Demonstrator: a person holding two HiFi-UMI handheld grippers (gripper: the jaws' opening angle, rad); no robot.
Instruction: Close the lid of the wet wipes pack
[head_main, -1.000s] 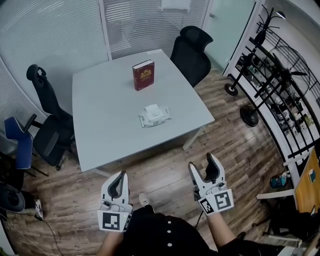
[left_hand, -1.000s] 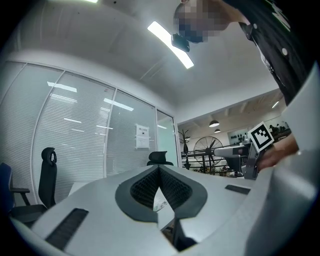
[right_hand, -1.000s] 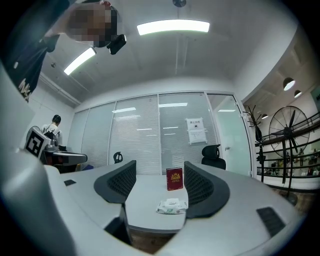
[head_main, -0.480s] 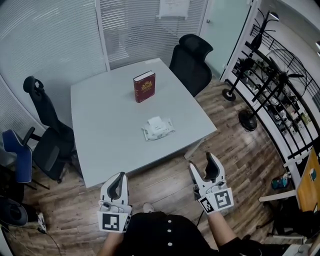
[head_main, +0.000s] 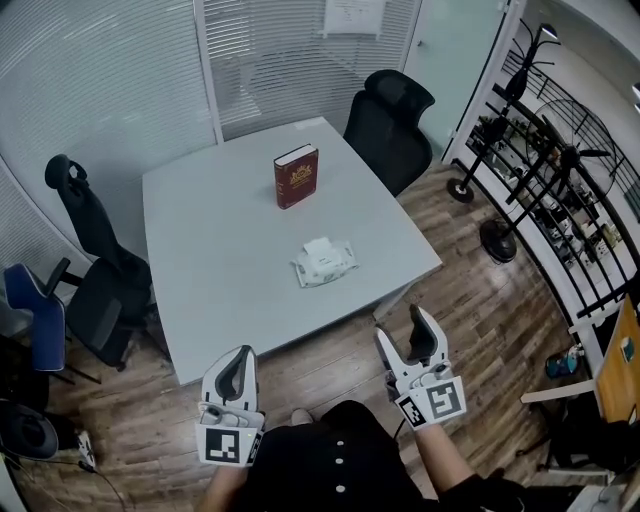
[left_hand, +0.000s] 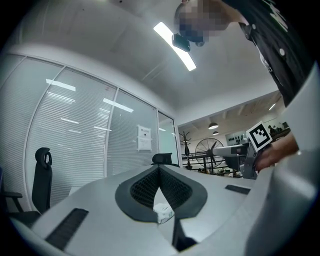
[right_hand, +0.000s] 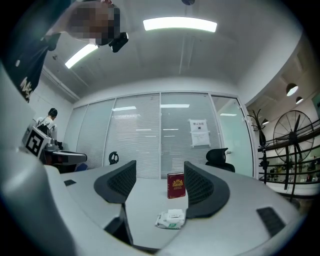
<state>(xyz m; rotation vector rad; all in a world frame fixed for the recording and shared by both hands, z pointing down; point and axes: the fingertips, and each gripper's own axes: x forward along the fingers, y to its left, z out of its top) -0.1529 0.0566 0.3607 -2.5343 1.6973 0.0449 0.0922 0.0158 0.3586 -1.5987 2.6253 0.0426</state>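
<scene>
Flat on the pale grey tabletop (head_main: 220, 230), toward its near right part: the wet wipes pack (head_main: 323, 262), white with some green at one edge. On top of the pack a white lid (head_main: 318, 247); not possible to tell from here how far lifted. Behind the pack, well apart from it, a red book (head_main: 296, 177) standing upright. Nothing touching the pack.

Held low over the wooden floor (head_main: 470, 290), in front of the tabletop edge and well apart from the pack: the left hand-held gripper (head_main: 238, 358), jaws closed, the dark ribbed pads (left_hand: 172, 187) meeting at their tips, nothing gripped. In the left gripper view, only a small piece of the pack (left_hand: 163, 213) seen far beyond, through the gap under the meeting pads.

At the other side, also low and short of the tabletop: the right hand-held gripper (head_main: 403, 330), jaws wide apart and empty. In the right gripper view, far beyond the gap of the right hand-held gripper (right_hand: 160, 175), the pack (right_hand: 171, 219) and the book (right_hand: 175, 185) in line.

At the far corner of the tabletop, a black office chair (head_main: 388, 110).
</scene>
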